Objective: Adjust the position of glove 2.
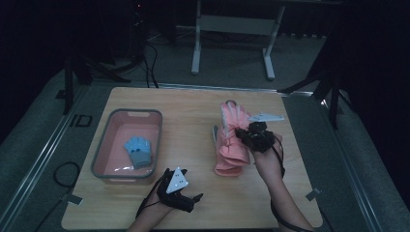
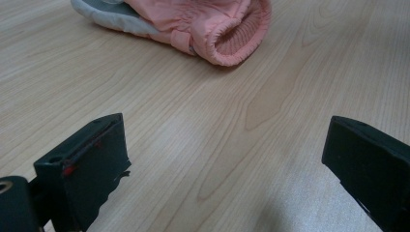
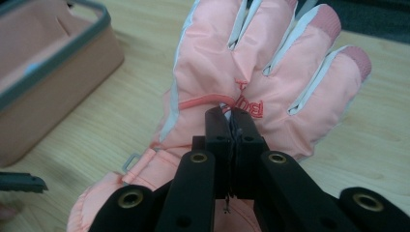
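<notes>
A pink padded glove (image 1: 233, 140) with grey seams lies right of the table's middle, its fingers pointing away from me. My right gripper (image 1: 244, 134) is shut on the fabric at the back of the pink glove (image 3: 251, 82), jaws pinched together just below its fingers. A small blue glove (image 1: 138, 150) lies inside the pink bin (image 1: 107, 140) at the left. My left gripper (image 1: 191, 199) hovers low near the table's front edge, jaws wide open with nothing between them. In the left gripper view the pink glove's cuff (image 2: 232, 38) lies ahead on the wood.
The bin's grey rim (image 3: 53, 63) stands left of the pink glove in the right gripper view. Bare wood lies between the bin and the glove. Beyond the table's far edge stand a white frame's legs (image 1: 196, 58) and cables on the floor.
</notes>
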Motion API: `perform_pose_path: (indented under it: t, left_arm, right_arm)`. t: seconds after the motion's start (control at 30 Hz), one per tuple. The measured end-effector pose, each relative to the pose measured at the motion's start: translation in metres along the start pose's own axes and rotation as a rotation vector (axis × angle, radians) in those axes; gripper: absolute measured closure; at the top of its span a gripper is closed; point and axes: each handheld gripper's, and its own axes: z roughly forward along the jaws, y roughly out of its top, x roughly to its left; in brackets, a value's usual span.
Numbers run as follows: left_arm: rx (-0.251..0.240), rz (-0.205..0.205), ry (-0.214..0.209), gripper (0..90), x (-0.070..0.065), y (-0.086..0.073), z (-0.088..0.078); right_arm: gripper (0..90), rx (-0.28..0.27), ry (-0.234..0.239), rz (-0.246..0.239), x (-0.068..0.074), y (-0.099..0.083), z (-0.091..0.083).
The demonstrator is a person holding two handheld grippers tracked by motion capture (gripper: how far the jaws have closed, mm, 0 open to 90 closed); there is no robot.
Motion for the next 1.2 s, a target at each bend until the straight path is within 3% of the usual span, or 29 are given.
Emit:
perform_pose_path:
  t: [0.1,0.37,0.53,0.67,0.83,1.0,1.2]
  left_arm:
    - [0.001,0.002,0.000,2.6,0.000,0.000,-0.001]
    - [-0.004,-0.004,0.000,2.6,0.000,0.000,-0.001]
    - [-0.001,-0.002,0.000,2.6,-0.001,0.000,0.000]
    - [-0.002,-0.005,0.002,2.6,-0.001,0.000,0.000]
    - [0.000,-0.006,0.002,2.6,-0.001,0.000,0.000]
    - [-0.003,-0.019,0.006,2.6,-0.001,0.001,0.001]
    - [-0.014,-0.037,0.004,2.6,-0.001,0.004,-0.002]
  right_arm:
    - [88.1,0.033,0.010,0.010,0.000,-0.006,0.012]
    - [88.0,0.100,-0.025,0.027,-0.007,-0.019,0.037]
    - [87.9,0.133,-0.010,0.033,-0.009,-0.025,0.051]
    - [87.7,0.139,-0.002,0.048,-0.011,-0.032,0.058]
    - [86.5,0.142,0.005,0.031,-0.010,-0.034,0.063]
    - [79.4,0.148,0.027,0.021,-0.013,-0.034,0.067]
    - [59.1,0.116,0.046,0.008,-0.018,-0.031,0.058]
